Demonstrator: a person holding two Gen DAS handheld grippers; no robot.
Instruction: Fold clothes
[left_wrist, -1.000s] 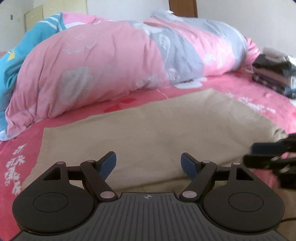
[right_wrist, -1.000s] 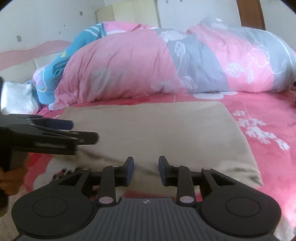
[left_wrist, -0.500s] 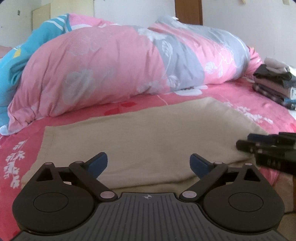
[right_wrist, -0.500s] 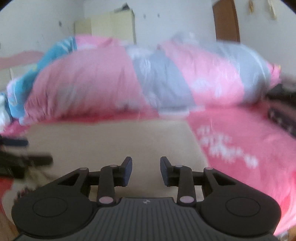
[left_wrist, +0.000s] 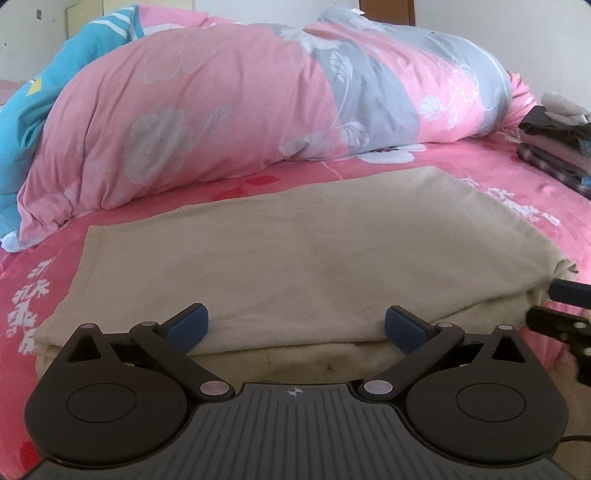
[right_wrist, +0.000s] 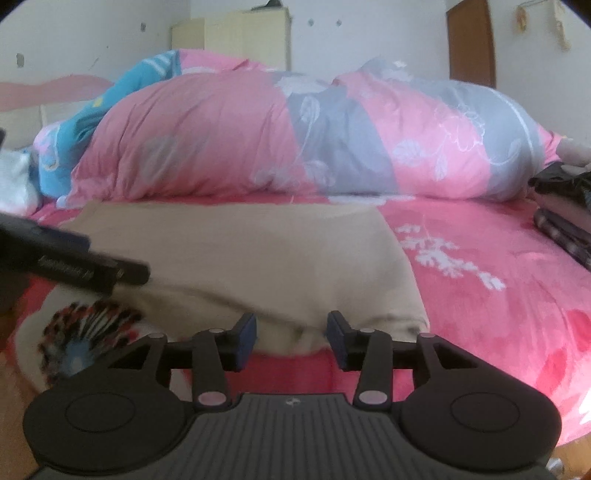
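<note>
Beige garment folded flat, layered near edge, on bed.

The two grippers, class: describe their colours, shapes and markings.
The left gripper and right gripper match: black linkage arms on round discs, pale rivets, a ribbed grey body with a small crosshair mark, dark blue pads. No sleeve shows.

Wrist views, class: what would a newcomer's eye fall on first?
A big pink and grey quilt bunched across the back of the bed. In front lies a beige folded garment on the pink floral sheet. A dark clothes stack sits far right.
</note>
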